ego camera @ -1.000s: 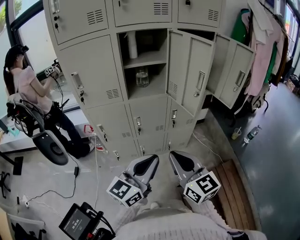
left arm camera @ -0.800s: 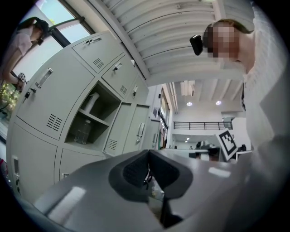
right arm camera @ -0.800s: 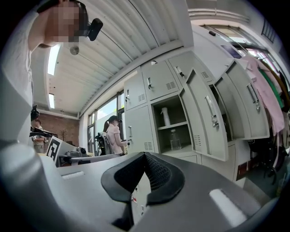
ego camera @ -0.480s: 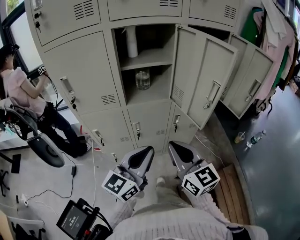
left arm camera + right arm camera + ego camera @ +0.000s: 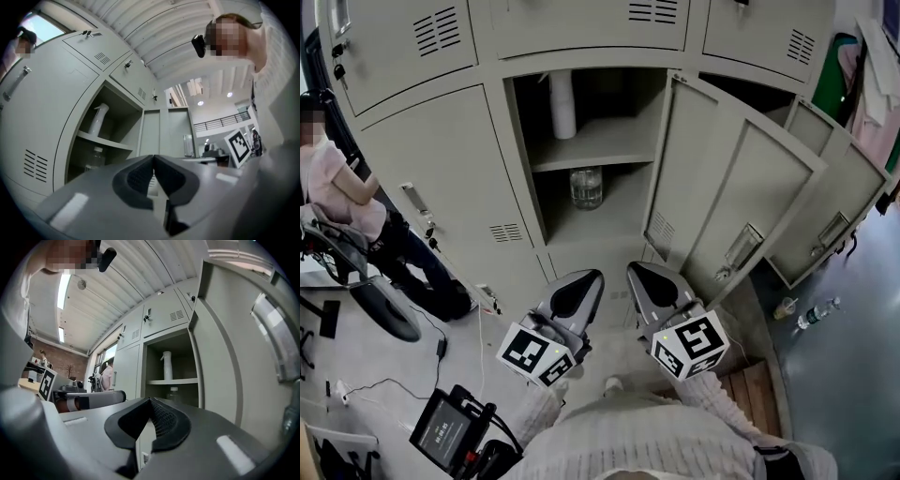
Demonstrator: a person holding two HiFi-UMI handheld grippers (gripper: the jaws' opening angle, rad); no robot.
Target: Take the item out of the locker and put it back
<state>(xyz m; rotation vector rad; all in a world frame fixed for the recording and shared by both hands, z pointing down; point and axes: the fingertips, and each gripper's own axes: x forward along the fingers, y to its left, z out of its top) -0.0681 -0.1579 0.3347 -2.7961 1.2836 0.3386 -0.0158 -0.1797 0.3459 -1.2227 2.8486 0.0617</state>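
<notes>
Jaws closed, left gripper [image 5: 584,276], right gripper [image 5: 637,269], one jar [image 5: 586,187]

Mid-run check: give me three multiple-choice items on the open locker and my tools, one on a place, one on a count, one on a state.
1. Where in the open locker does the clear container stand?
A. Upper compartment
B. Lower compartment
C. On the room floor outside

2. How many things are in the open locker?
A. One
B. Two
C. Four

3. How do the jaws of the left tool stand?
A. Shut, nothing between them
B. Wide apart
C. Shut on the clear container

Answers:
1 B, the head view shows it in the lower compartment.
2 B, only the clear container and the white container above it.
3 A, the left gripper view shows the pads meeting, empty.
</notes>
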